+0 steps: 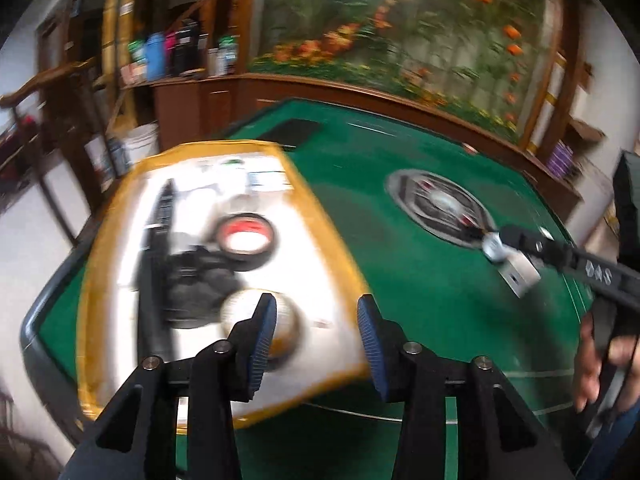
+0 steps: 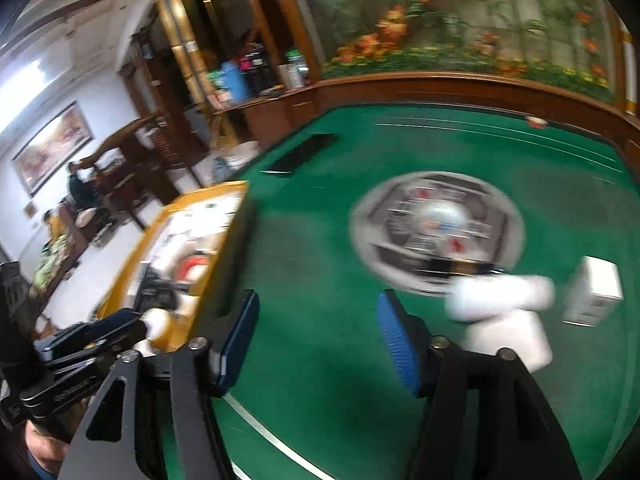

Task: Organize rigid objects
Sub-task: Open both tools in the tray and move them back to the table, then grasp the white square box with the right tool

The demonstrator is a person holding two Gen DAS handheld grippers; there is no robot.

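- Left tongs (image 1: 317, 322): jaws partly apart, nothing between the blue pads; they hang over the near corner of the tray (image 1: 320, 208), with a pale ball (image 1: 286, 322) showing behind the left pad.
- Right tongs (image 2: 318, 326): jaws moderately wide, empty, over bare green counter (image 2: 320, 240).
- The tray, yellow-rimmed with a white floor, sits on the left of the counter; in it lie a tape roll (image 1: 248, 240), a dark blurred lump (image 1: 196, 284) touching the roll, a long black bar (image 1: 156, 256) and the ball.
- On the counter to the right of the right tongs: a white bottle (image 2: 502, 320), blurred, and just beside it a white box (image 2: 594, 296), apart from it.
- A round silver-and-black hub (image 2: 436, 232) sits in the counter's middle, just behind the bottle.
- A flat black slab (image 2: 300, 154) lies toward the far edge.
- Both views are smeared; small details cannot be told.
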